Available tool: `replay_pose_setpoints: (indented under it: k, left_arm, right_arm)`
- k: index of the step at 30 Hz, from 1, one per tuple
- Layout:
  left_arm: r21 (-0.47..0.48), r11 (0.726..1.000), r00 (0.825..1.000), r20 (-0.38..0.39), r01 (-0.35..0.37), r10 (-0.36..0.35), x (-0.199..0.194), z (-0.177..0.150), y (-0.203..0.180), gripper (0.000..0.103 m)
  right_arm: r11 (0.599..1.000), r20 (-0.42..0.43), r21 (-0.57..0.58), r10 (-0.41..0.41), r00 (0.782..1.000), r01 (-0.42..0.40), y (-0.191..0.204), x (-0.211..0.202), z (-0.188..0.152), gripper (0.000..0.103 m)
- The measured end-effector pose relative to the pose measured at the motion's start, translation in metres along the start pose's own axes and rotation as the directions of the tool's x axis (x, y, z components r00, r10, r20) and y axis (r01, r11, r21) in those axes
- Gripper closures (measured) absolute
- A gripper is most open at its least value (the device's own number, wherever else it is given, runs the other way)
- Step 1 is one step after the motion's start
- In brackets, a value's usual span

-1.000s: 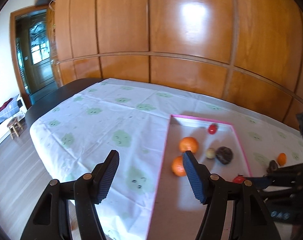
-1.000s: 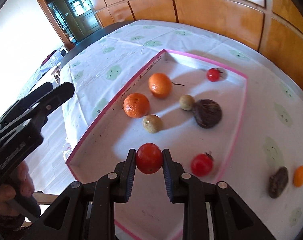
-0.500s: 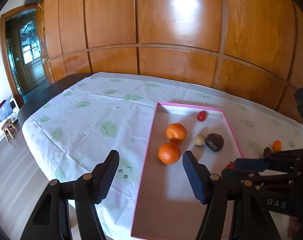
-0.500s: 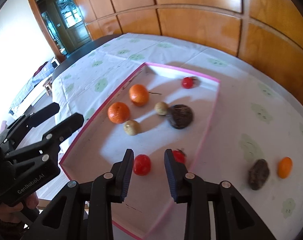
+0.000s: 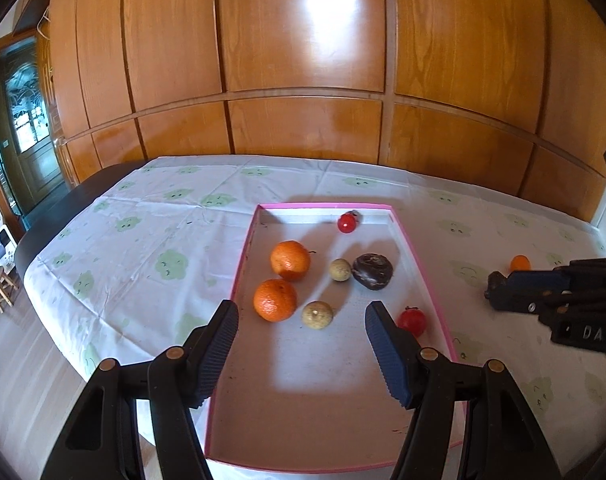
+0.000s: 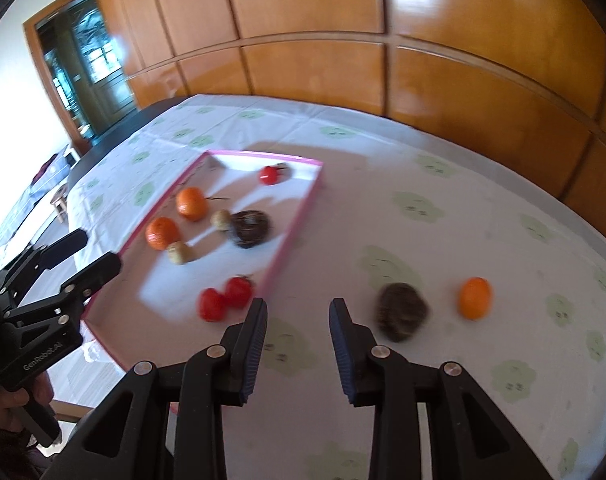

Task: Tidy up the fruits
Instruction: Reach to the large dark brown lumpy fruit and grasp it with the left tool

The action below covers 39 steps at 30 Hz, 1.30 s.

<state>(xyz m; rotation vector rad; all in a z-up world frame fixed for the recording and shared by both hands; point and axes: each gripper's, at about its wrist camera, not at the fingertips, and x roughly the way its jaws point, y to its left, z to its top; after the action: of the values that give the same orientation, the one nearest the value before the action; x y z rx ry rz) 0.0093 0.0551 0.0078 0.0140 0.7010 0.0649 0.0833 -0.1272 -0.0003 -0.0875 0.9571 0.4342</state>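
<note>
A pink-rimmed tray point(image 5: 243, 264) holds two oranges point(image 5: 275, 300), two beige fruits point(image 5: 317, 314), a dark fruit point(image 5: 373, 271) and three red tomatoes: one at the back point(image 5: 347, 223) and two near the front right rim point(image 6: 213, 304). My left gripper point(image 5: 301, 320) hovers open and empty over the tray's front end. My right gripper point(image 6: 299, 308) is open and empty above the cloth, just right of the tray rim point(image 6: 299, 220). On the cloth to its right lie a dark fruit point(image 6: 401, 316) and a small orange point(image 6: 475, 298).
A white tablecloth point(image 5: 143, 248) with green prints covers the dark table. Wooden wall panels point(image 5: 303, 60) stand right behind it. A doorway point(image 5: 23, 140) and a small stool point(image 5: 1, 288) are off to the left. A hand point(image 6: 7, 412) holds the left gripper's handle.
My right gripper let go of the red tomato in the tray, then rose and moved right over the cloth. My left gripper swung toward the tray, which is now centred in its view.
</note>
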Motion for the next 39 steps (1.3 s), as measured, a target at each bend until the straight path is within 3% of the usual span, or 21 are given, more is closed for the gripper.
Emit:
replay_pose_setpoints:
  k: [14, 20, 22, 23, 28, 34, 39]
  left_arm:
    - [0.077, 0.996, 0.999, -0.011, 0.052, -0.052, 0.000, 0.003, -0.029, 0.036]
    - [0.133, 0.984, 0.993, -0.031, 0.115, -0.112, 0.004, 0.009, -0.054, 0.036]
    - [0.153, 0.978, 0.990, -0.035, 0.143, -0.139, 0.003, 0.012, -0.064, 0.036]
    - [0.165, 0.974, 0.988, -0.032, 0.153, -0.150, 0.003, 0.013, -0.070, 0.036]
    - [0.209, 0.944, 0.967, -0.070, 0.255, -0.245, 0.009, 0.020, -0.107, 0.037]
    - [0.182, 0.916, 0.926, -0.195, 0.358, -0.323, 0.043, 0.028, -0.147, 0.037]
    - [0.223, 0.906, 0.919, -0.253, 0.359, -0.302, 0.072, 0.028, -0.176, 0.032]
  right_arm:
    - [0.971, 0.012, 0.142, -0.198, 0.980, 0.195, -0.109, -0.036, -0.014, 0.071]
    - [0.911, -0.015, 0.272, -0.316, 0.949, 0.308, -0.171, -0.039, -0.034, 0.071]
    - [0.880, -0.032, 0.361, -0.319, 0.947, 0.309, -0.194, -0.039, -0.046, 0.071]
    - [0.852, -0.079, 0.417, -0.313, 0.946, 0.317, -0.207, -0.036, -0.049, 0.071]
    - [0.799, -0.051, 0.546, -0.270, 0.962, 0.253, -0.231, -0.045, -0.055, 0.071]
    - [0.802, -0.044, 0.552, -0.243, 0.969, 0.227, -0.228, -0.042, -0.052, 0.071]
    - [0.818, -0.039, 0.536, -0.222, 0.974, 0.207, -0.222, -0.041, -0.049, 0.071]
